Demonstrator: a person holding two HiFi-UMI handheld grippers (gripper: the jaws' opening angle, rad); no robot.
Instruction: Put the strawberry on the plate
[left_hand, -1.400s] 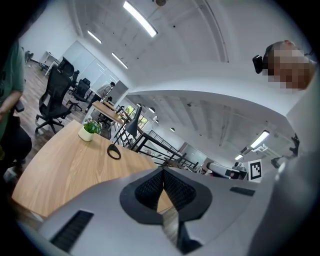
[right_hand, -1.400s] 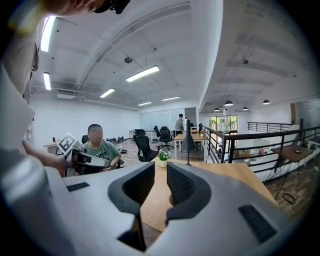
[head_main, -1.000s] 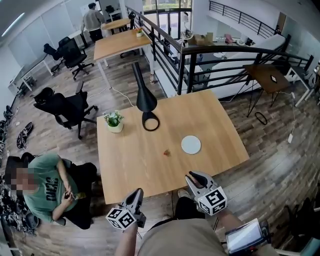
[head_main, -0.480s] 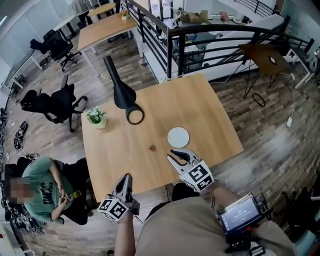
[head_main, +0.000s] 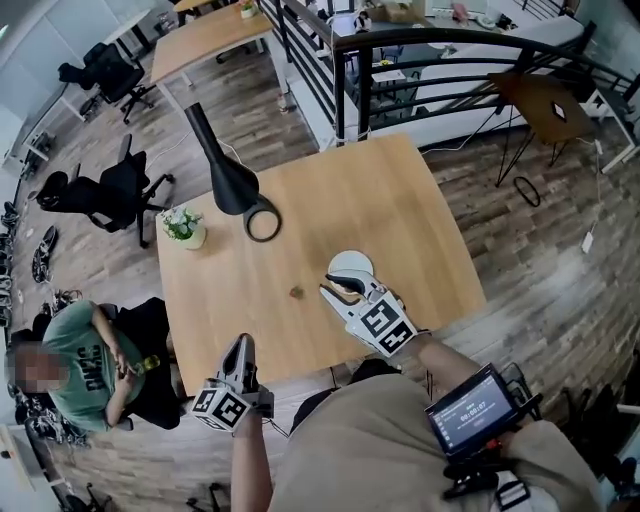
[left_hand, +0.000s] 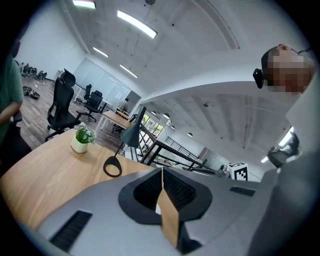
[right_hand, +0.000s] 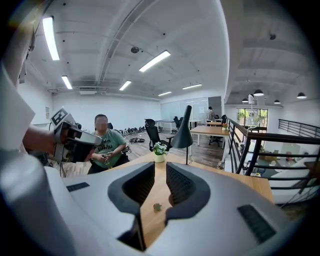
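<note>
A small red strawberry (head_main: 296, 293) lies on the wooden table (head_main: 400, 210), left of a white plate (head_main: 352, 262). My right gripper (head_main: 335, 287) hovers over the table between them; it covers the plate's near rim and its tips point toward the strawberry. Its jaws stand a little apart, open, with nothing gripped. In the right gripper view the strawberry (right_hand: 157, 206) shows on the tabletop through the gap of that gripper (right_hand: 160, 170). My left gripper (head_main: 239, 350) reaches over the table's near edge, well short of the strawberry. In the left gripper view it (left_hand: 162, 172) is shut and empty.
A black lamp (head_main: 222, 172) with a ring base (head_main: 263, 222) and a small potted plant (head_main: 184, 228) stand on the table's far left. A seated person in a green shirt (head_main: 85, 355) is left of the table. Black railings (head_main: 420, 60) run behind it.
Both grippers have moved forward. The right one went from the near edge out over the table to beside the plate. The left one came up over the near edge.
</note>
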